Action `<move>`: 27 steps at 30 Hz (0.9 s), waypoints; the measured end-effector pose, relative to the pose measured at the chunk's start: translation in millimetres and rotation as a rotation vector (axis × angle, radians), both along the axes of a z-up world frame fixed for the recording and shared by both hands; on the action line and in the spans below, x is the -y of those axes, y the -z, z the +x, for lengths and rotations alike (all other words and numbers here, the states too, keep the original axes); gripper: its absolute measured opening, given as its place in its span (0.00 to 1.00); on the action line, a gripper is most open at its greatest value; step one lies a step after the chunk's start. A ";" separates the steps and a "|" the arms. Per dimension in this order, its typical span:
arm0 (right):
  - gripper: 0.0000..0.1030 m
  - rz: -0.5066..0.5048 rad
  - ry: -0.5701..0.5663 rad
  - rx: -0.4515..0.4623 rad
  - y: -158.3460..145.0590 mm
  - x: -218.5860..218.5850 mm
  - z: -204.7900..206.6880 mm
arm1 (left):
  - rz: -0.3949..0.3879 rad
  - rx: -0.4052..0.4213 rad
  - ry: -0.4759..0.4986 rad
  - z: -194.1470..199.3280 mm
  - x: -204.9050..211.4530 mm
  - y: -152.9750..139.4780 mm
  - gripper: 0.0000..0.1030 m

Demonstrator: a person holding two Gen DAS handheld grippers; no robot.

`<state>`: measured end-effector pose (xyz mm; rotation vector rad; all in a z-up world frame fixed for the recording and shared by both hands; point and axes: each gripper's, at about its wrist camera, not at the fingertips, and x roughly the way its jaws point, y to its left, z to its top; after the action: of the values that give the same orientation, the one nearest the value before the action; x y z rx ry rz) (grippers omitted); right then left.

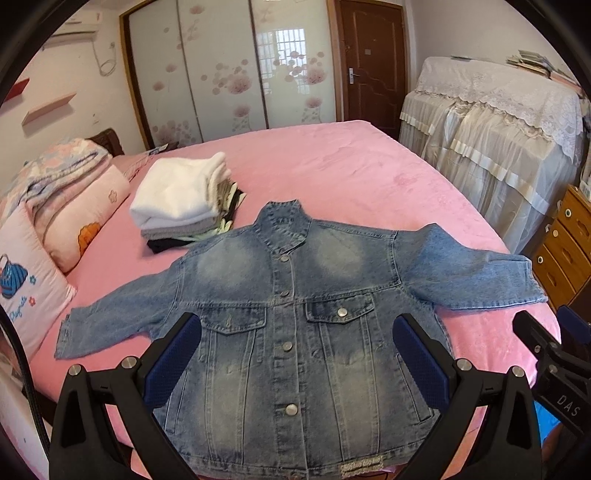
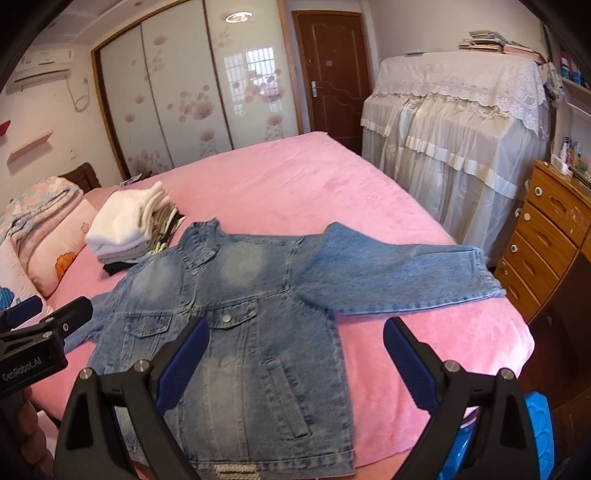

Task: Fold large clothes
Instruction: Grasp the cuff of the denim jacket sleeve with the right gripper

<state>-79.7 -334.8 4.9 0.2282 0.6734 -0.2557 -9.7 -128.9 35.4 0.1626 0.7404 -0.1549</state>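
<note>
Bed [image 1: 351, 166] pink; denim jacket [image 1: 295, 314] flat, front up, sleeves spread, collar at 12 o'clock. Folded clothes stack [image 1: 181, 199] at its 11 o'clock. Left gripper [image 1: 295, 354] and right gripper [image 2: 295, 362] released, hovering, grasping nothing.

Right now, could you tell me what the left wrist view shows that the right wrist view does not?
Only the left wrist view shows the jacket's left sleeve spread flat and the whole button placket. Only the right wrist view shows the ceiling light and the bottles on the wooden dresser. Both share the denim jacket lying front up on the pink bed, the folded pile, and both grippers, left gripper and right gripper, open and empty.
</note>
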 end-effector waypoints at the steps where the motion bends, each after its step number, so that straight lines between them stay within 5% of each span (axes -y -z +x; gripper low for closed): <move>1: 0.93 0.005 0.009 0.003 0.4 6.1 0.8 | 0.006 0.009 0.012 3.4 7.4 -0.7 1.00; 12: 0.93 0.085 0.251 -0.034 42.6 129.4 10.7 | 0.009 0.089 0.155 67.1 98.1 9.2 1.00; 16: 0.91 0.160 0.343 -0.054 75.1 181.1 11.7 | 0.022 0.070 0.206 100.2 138.2 39.4 1.00; 20: 0.77 0.246 0.404 -0.094 114.2 234.4 21.7 | 0.030 -0.009 0.226 126.9 172.7 79.6 1.00; 27: 0.75 0.407 0.495 -0.139 175.0 298.0 37.7 | -0.028 -0.114 0.255 157.6 218.8 136.5 1.00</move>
<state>-42.1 -632.8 -170.1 0.7761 0.7972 -0.6128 148.0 -347.7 -101.1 0.2229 0.8296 -0.4194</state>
